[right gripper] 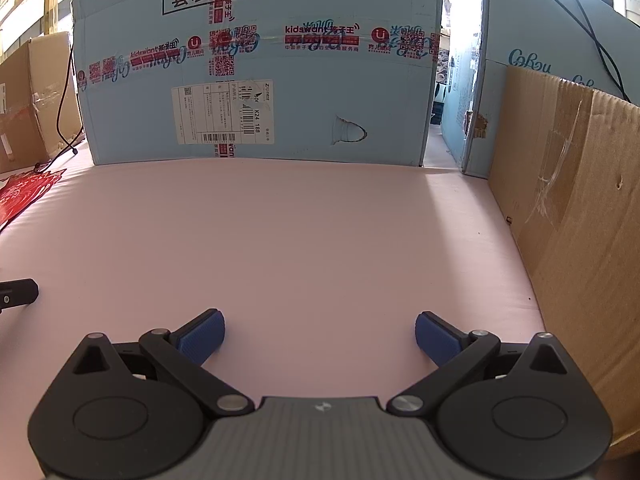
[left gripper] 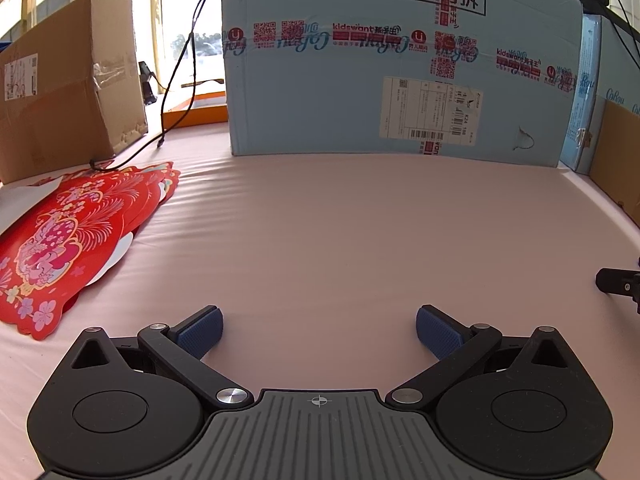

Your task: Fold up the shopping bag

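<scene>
A stack of flat red shopping bags [left gripper: 68, 236] with a floral print lies on the pink table cover [left gripper: 340, 232] at the left; a corner of it shows in the right wrist view [right gripper: 24, 192]. My left gripper [left gripper: 319, 330] is open and empty, low over the cover, to the right of the bags. My right gripper [right gripper: 319, 334] is open and empty over bare cover. Each gripper's tip shows at the edge of the other's view: the right one [left gripper: 618, 282], the left one [right gripper: 18, 294].
A large light-blue carton [left gripper: 400, 60] stands across the back, also in the right wrist view [right gripper: 256, 64]. A brown box [left gripper: 68, 88] with a black cable [left gripper: 176, 72] stands at the back left. A brown cardboard wall [right gripper: 580, 220] lines the right edge.
</scene>
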The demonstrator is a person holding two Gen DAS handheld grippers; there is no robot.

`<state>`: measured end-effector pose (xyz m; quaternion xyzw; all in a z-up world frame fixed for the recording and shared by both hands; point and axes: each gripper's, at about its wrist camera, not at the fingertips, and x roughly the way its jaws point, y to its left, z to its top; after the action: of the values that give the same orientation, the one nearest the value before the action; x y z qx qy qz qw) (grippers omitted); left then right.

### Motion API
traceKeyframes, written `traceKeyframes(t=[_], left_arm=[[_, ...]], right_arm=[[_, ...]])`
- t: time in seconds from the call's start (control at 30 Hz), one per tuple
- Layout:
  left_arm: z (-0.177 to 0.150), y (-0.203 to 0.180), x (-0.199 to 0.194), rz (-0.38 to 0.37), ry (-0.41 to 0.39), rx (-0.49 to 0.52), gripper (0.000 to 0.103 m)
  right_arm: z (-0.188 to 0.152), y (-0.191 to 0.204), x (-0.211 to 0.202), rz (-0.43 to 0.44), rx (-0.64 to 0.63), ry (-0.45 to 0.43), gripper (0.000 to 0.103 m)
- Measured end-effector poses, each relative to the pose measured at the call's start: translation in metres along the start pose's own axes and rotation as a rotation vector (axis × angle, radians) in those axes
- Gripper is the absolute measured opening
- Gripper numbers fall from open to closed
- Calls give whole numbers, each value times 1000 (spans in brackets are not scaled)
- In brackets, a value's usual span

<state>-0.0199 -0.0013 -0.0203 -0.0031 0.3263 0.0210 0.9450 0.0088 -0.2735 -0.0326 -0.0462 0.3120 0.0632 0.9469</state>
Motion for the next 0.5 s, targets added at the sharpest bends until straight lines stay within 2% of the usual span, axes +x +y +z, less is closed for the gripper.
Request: traceKeyframes(t=[0.5], left_arm=[[-1,-1,-1,2,0,-4,103]], right_arm=[[0,0,0,0,1,0,103]])
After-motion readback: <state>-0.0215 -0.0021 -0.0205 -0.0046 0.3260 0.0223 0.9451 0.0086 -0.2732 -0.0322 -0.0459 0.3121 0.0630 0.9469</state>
